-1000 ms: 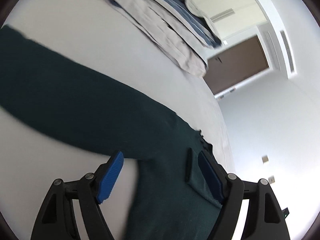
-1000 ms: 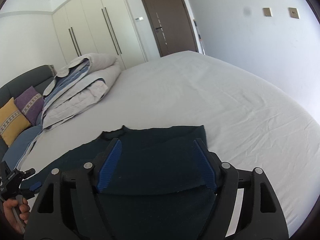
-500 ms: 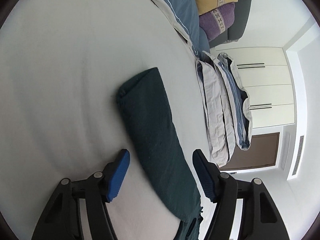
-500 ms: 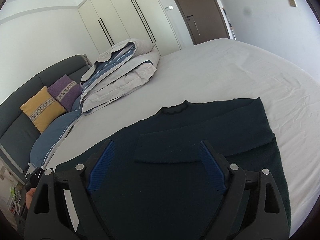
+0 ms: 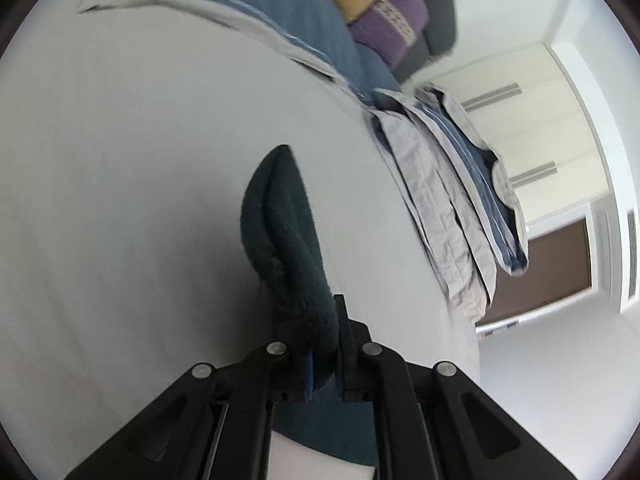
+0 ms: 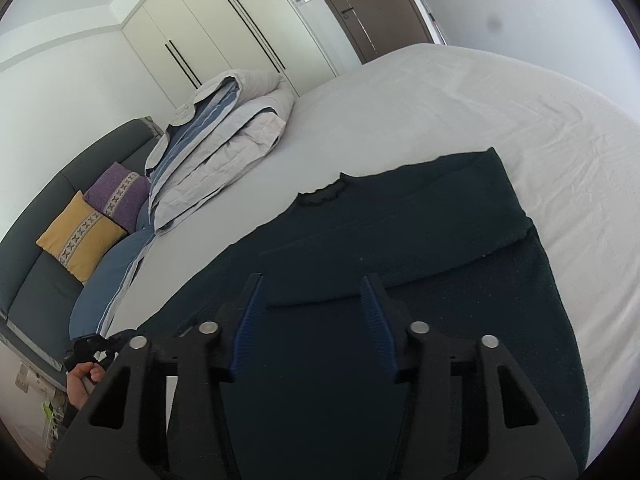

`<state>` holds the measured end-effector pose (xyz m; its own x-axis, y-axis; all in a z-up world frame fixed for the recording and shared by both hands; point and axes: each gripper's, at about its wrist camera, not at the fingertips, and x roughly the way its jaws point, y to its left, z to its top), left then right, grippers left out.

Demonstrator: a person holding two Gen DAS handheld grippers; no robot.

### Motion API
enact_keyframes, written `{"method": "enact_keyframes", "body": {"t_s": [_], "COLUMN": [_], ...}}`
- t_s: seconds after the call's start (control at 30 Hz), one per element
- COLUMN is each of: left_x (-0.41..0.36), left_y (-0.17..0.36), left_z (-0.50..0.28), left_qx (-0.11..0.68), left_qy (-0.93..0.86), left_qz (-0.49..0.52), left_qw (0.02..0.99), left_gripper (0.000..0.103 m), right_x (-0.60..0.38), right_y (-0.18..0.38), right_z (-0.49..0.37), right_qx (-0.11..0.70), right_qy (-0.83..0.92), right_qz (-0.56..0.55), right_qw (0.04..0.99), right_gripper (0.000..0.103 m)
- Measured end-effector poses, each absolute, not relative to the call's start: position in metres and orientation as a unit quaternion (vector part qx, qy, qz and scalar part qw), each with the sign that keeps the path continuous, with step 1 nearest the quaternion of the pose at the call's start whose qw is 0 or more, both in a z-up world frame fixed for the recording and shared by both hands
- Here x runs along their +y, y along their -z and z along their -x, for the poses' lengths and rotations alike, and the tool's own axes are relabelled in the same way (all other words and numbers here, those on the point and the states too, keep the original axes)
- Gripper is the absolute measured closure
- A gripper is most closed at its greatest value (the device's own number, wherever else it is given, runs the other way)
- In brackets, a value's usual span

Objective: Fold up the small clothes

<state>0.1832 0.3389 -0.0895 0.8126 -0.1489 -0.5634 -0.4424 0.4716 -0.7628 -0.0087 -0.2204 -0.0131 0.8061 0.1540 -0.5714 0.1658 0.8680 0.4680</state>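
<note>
A dark green sweater (image 6: 400, 264) lies flat on the white bed (image 6: 500, 100), its right sleeve folded across the chest. My right gripper (image 6: 312, 312) hovers open just above the sweater's middle, holding nothing. My left gripper (image 5: 324, 356) is shut on the sweater's left sleeve (image 5: 284, 232), whose cuff end sticks out beyond the jaws and stands up off the sheet (image 5: 120, 160). In the right wrist view the left gripper and the hand holding it (image 6: 86, 364) show at the far left edge.
A folded grey and blue duvet (image 6: 224, 120) lies at the bed's far side, also in the left wrist view (image 5: 452, 200). Blue pillows (image 6: 108, 280), a yellow cushion (image 6: 80, 236) and a purple cushion (image 6: 120, 196) rest by the grey headboard. Wardrobes and a brown door stand behind.
My left gripper has shut on the left sleeve and lifted it. My right gripper has moved closer over the sweater's middle and its jaws stand somewhat narrower.
</note>
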Motion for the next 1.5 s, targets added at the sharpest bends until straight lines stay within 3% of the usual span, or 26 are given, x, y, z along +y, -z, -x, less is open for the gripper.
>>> {"method": "enact_keyframes", "body": {"t_s": [0.27, 0.5, 0.6, 0.73, 0.87, 1.0, 1.37, 1.43, 1.47, 1.5], "left_x": [0.111, -0.107, -0.147, -0.139, -0.107, -0.069, 0.057, 0.072, 0.080, 0.086], "left_y": [0.007, 0.034, 0.066, 0.071, 0.053, 0.050, 0.057, 0.059, 0.060, 0.060], "left_z": [-0.243, -0.243, -0.247, -0.230, -0.206, -0.186, -0.175, -0.175, -0.176, -0.176], "left_qx": [0.340, 0.376, 0.427, 0.425, 0.402, 0.403, 0.405, 0.403, 0.403, 0.404], "left_qy": [0.060, 0.177, 0.185, 0.187, 0.207, 0.213, 0.139, 0.129, 0.124, 0.122], "left_qz": [0.233, 0.027, -0.009, -0.005, 0.020, 0.063, 0.164, 0.172, 0.179, 0.185], "left_qw": [0.909, 0.909, 0.885, 0.886, 0.892, 0.888, 0.889, 0.890, 0.889, 0.888], "left_gripper": [0.094, 0.091, 0.067, 0.030, 0.018, 0.017, 0.020, 0.021, 0.024, 0.025], "right_x": [-0.267, -0.309, -0.323, -0.332, -0.318, -0.285, -0.231, -0.228, -0.227, -0.226], "right_y": [0.037, 0.048, 0.055, 0.068, 0.071, 0.067, 0.111, 0.111, 0.112, 0.112], "right_z": [0.027, 0.041, 0.042, 0.028, -0.010, -0.061, -0.171, -0.172, -0.172, -0.171], "right_qx": [0.309, 0.302, 0.308, 0.330, 0.353, 0.377, 0.499, 0.491, 0.491, 0.490], "right_qy": [0.018, 0.040, 0.047, 0.040, 0.002, -0.037, 0.005, 0.008, 0.005, 0.004], "right_qz": [-0.287, -0.304, -0.312, -0.318, -0.315, -0.292, -0.212, -0.205, -0.202, -0.199], "right_qw": [0.907, 0.903, 0.898, 0.888, 0.881, 0.878, 0.840, 0.847, 0.847, 0.849], "right_gripper": [0.060, 0.060, 0.058, 0.058, 0.058, 0.049, 0.050, 0.064, 0.078, 0.086]}}
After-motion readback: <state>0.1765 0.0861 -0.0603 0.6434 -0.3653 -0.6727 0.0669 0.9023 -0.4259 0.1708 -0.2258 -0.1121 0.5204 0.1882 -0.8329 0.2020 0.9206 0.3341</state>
